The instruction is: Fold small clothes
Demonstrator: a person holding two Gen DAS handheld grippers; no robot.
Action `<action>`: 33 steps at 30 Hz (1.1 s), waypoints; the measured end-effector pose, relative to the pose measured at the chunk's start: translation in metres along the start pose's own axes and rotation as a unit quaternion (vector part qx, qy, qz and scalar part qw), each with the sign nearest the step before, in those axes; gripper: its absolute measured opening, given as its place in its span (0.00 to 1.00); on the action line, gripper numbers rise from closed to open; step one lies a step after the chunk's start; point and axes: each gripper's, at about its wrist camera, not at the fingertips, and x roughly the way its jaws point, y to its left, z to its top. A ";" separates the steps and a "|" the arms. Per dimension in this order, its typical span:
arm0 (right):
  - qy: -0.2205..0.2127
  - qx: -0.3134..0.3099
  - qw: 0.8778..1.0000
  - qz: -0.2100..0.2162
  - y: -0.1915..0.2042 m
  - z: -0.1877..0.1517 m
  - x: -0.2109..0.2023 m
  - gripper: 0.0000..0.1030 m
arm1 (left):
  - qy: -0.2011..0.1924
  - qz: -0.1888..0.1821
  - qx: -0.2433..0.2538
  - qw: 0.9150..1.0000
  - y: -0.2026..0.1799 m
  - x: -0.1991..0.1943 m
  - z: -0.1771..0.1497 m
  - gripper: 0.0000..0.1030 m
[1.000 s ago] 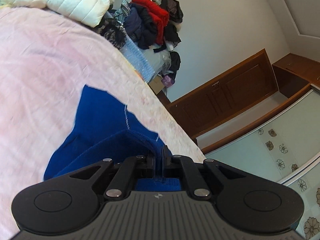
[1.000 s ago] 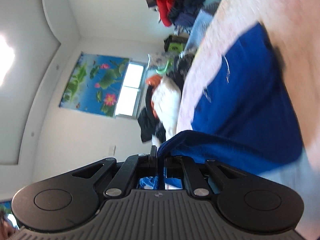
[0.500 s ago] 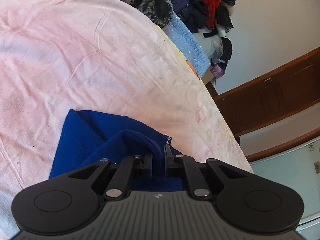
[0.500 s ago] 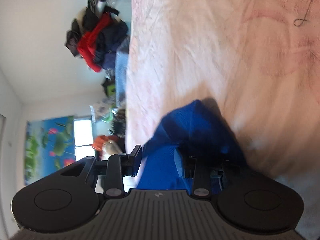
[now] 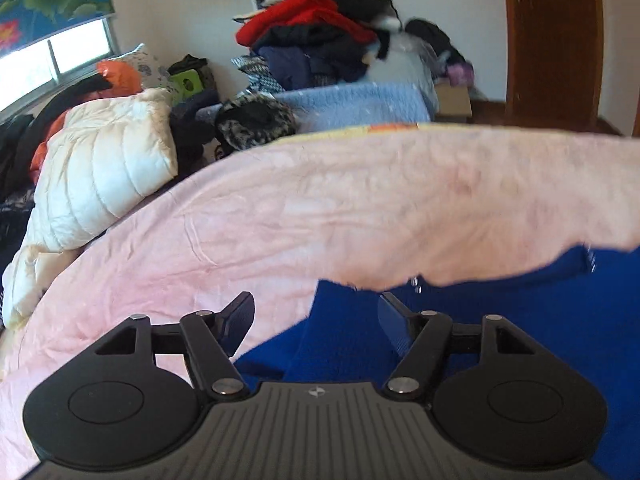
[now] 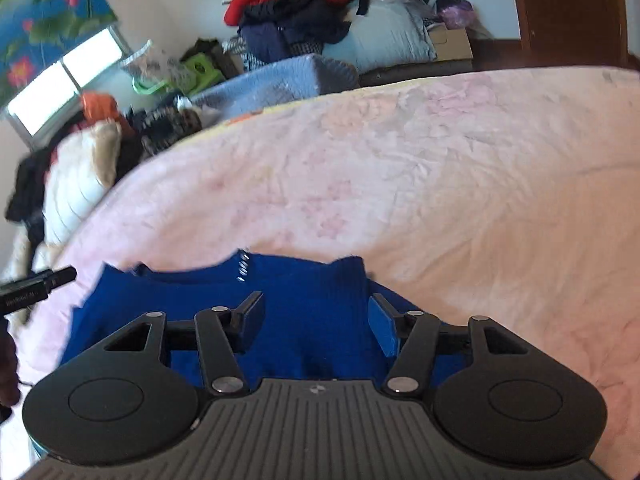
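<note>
Left wrist view: the left gripper (image 5: 316, 312) is hovering with fingers spread wide and holding nothing; the blue garment (image 5: 500, 320) is lying on the pink bedspread (image 5: 320, 208), running from between the fingers off to the gripper's right, so most of the cloth is sitting right of this gripper and only its left edge is under the gap. Right wrist view: the right gripper (image 6: 316, 312) is also hanging with fingers wide apart, gripping nothing; the blue garment (image 6: 280, 292) is lying flat straight under and ahead of the fingers, long axis running crosswise to them, far edge with a small white mark facing the clothes pile (image 6: 304, 4). The left gripper's tip (image 6: 48, 280) is showing just beside the garment's left end. Judging by this, the right gripper is nearer the middle, the left nearer the left end.
</note>
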 end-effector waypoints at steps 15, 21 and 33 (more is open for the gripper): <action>0.010 -0.003 1.000 0.010 -0.023 -0.012 0.006 0.11 | 0.045 0.037 -0.013 0.998 -0.018 0.051 -0.005 0.07; -0.055 0.082 0.994 0.046 -0.031 -0.020 -0.027 0.28 | -0.034 0.056 0.005 0.998 -0.026 0.004 -0.008 0.12; -0.009 -0.110 0.993 0.033 0.024 -0.098 -0.047 0.32 | -0.042 0.002 0.024 0.999 -0.057 -0.024 -0.079 0.19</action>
